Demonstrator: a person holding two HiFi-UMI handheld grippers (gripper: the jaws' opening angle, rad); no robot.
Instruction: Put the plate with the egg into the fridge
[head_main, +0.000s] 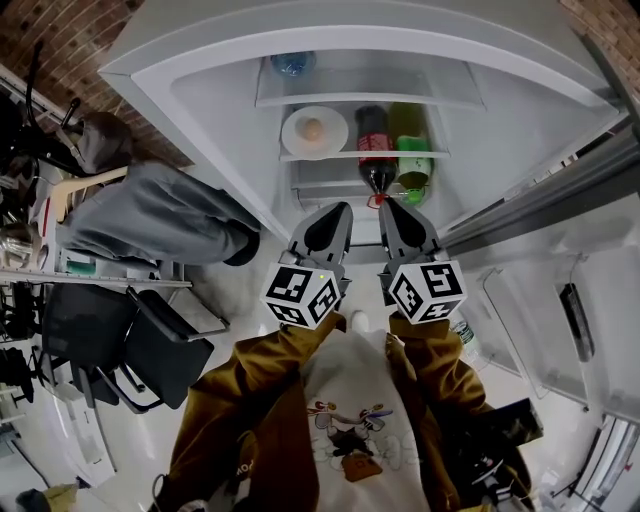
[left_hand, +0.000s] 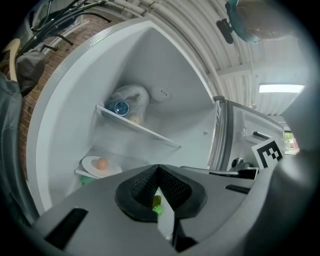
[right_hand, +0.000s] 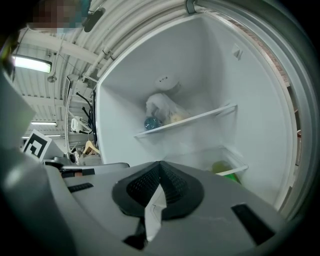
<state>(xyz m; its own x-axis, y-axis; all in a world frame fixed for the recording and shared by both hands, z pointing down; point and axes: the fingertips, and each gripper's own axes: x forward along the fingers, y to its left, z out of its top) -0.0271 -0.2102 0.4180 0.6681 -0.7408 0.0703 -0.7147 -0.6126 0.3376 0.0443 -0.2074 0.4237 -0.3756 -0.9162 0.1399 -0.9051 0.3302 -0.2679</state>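
Both fingers (left_hand: 137, 187) clenched, empty: L gripper (head_main: 337, 210), R gripper (head_main: 390, 207); plate (head_main: 296, 135), egg (head_main: 313, 129) at shelf (head_main: 360, 155) edge.

The fridge (head_main: 200, 95) stands open in front; plate (head_main: 296, 137), cola bottle (head_main: 374, 140) and green bottle (head_main: 412, 152) crowd its middle shelf (head_main: 352, 156).

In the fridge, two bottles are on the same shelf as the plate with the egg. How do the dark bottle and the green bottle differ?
Colour: the dark bottle looks almost black, with a red label and a red cap; the green bottle is green with a brighter green label. Place: the dark bottle is right beside the plate; the green bottle is on its other side, farther right. Both are on one shelf, side by side.
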